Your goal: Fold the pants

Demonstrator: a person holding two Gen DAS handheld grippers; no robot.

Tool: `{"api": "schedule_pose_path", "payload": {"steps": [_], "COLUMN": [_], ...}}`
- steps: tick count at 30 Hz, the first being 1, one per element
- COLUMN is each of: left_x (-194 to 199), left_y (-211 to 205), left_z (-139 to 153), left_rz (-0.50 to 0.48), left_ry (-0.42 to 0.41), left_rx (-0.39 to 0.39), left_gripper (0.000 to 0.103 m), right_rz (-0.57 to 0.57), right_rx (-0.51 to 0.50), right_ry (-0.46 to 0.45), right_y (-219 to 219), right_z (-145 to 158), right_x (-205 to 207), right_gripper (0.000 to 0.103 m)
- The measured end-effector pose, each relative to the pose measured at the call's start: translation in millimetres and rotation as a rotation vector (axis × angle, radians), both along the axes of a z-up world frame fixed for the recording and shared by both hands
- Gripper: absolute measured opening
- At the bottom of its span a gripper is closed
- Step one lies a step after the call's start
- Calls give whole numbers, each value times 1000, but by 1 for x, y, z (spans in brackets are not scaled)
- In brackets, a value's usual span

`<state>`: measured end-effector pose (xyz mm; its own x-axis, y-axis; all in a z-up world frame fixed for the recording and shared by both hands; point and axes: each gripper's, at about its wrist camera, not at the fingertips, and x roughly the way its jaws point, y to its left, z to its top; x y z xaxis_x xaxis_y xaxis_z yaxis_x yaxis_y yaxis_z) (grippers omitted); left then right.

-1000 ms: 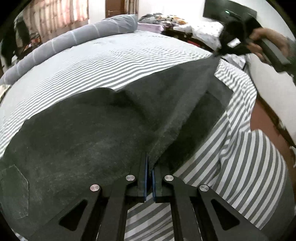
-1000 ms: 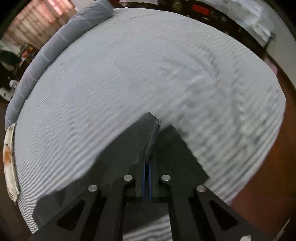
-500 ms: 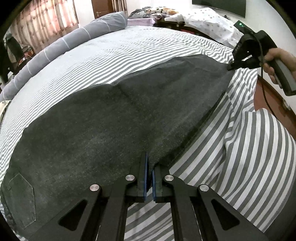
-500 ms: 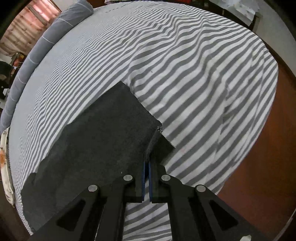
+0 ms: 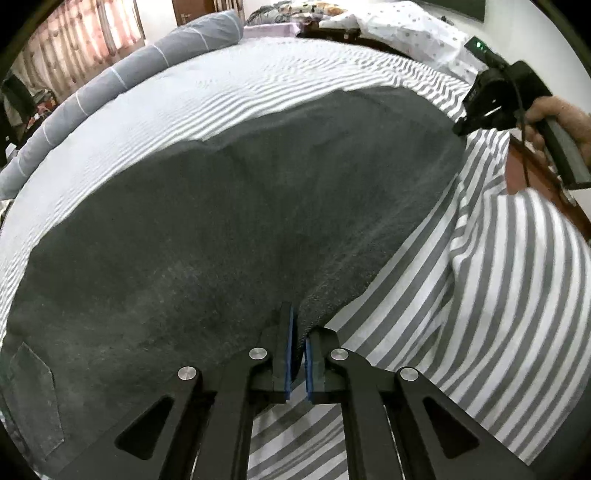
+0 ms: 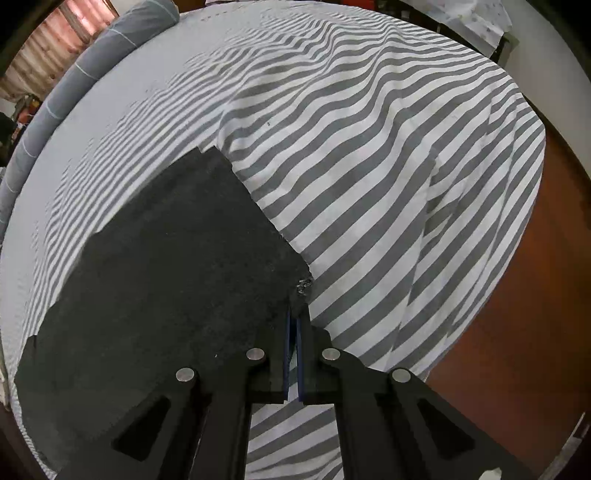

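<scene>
Dark grey pants [image 5: 221, 221] lie spread flat on the striped bed sheet [image 5: 480, 295], with a back pocket [image 5: 29, 387] at the lower left. My left gripper [image 5: 298, 321] pinches their near edge; its jaws are just starting to open, the cloth still between the pads. In the right wrist view the pants [image 6: 166, 258] end in a hem corner, and my right gripper [image 6: 294, 314] is shut on it. The left wrist view also shows that right gripper [image 5: 461, 129] at the far hem, held by a hand [image 5: 561, 114].
A long grey bolster [image 5: 110, 85] runs along the far side of the bed. The sheet [image 6: 369, 147] drapes over the bed's corner down to a red-brown floor [image 6: 517, 332]. Spotted bedding [image 5: 406, 26] and clutter sit beyond the bed.
Both grippers came down with the pants. The raised, folded-over leg now lies flat on the sheet, and the right gripper sank from mid-air to the bed's surface.
</scene>
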<state>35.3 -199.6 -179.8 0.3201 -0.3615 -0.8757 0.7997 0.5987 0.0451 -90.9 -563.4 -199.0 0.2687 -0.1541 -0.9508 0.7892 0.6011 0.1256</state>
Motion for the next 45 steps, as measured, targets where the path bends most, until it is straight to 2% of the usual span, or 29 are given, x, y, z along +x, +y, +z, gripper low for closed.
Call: {"api": "schedule_pose_path", "payload": {"steps": [2,4,5,6,7,11,14,16,19,23,26,29,33,36,40,43,45], "left_x": [2,5,7,10,14,23,37,57,85,120,139,140,133,126,128,130,129], "left_y": [-2,-1,1,4,7,33,58,81,104,119,127,135,140,146,160,165,170], "left_z": [-6,-4,-3,0,2,25,45,57,65,56,40,20,-2,-3,-8,-8,-1], "left_rz": [16,37,44,63,78,127,198,288,399,495,530,529,479,450,455,478,511], "left_ry": [15,44,60,96,135,185,178,160,110,107,129,178,229,262,336,375,352], "left_rx": [14,-7,-19,-39,-60,-162,-244,-299,-313,-306,-284,-277,-252,-266,-316,-351,-350], "left_gripper": [8,11,12,15,16,19,19,19,20,23,23,23,23,23,22,23,23], "right_rz": [7,11,9,7,-1,12,113,203,358,589,706,793,873,906,975,1057,1102], "right_rx": [8,19,18,17,14,-48,-82,-60,20,162,237,293,336,369,444,421,398], "right_ry": [9,10,8,4,-1,-45,-77,-105,-144,-148,-136,-94,-21,20,55,64,57], "right_y": [-1,-1,-2,-4,-5,1,18,38,77,156,209,255,304,323,346,360,366], "right_z": [-2,-1,2,8,15,52,83,97,106,99,91,73,44,28,11,11,12], "right_x": [1,-1,-2,0,-2,-2,21,50,101,180,224,270,315,329,319,297,282], "right_gripper": [8,9,15,27,31,33,34,35,38,38,38,38,38,40,40,40,40]}}
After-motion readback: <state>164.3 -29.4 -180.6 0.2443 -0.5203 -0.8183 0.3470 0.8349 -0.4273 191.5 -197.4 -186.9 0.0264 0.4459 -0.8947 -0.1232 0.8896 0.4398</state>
